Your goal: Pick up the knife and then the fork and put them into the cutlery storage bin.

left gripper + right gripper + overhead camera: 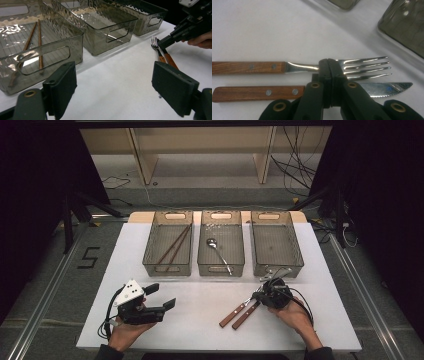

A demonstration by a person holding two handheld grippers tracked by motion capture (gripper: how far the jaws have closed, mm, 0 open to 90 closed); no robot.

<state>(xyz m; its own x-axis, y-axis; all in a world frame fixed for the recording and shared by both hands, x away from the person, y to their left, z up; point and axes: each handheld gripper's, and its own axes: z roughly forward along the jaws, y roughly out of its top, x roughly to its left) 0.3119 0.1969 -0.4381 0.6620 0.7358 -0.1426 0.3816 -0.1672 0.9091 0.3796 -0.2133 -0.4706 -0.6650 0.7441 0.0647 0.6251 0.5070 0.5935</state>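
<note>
A white table (200,305) stands on a grey floor with open shelving behind it, and three clear grey bins sit in a row along its far half. Taking the middle bin (221,262) as the reference point: it holds a spoon (218,252); the bin to its left (168,262) holds a pair of chopsticks (173,245); the bin to its right (277,267) appears empty. Nearer the person than the middle bin and to its right, a wood-handled fork (294,67) and a wood-handled knife (259,93) lie side by side on the table. The right gripper (331,67) is clenched on the fork's neck, just behind the tines, with the fork seemingly not yet lifted off the table. The knife lies just beside the fork, ungripped. The left gripper (113,85) rests well to the left of the middle bin, near the table's front edge, jaws spread wide with nothing between them. Assessment: the sorting appears partly done, with spoon and chopsticks binned. The fork is grasped but not delivered, the knife is untouched, and the right-hand bin is the likely destination.
</note>
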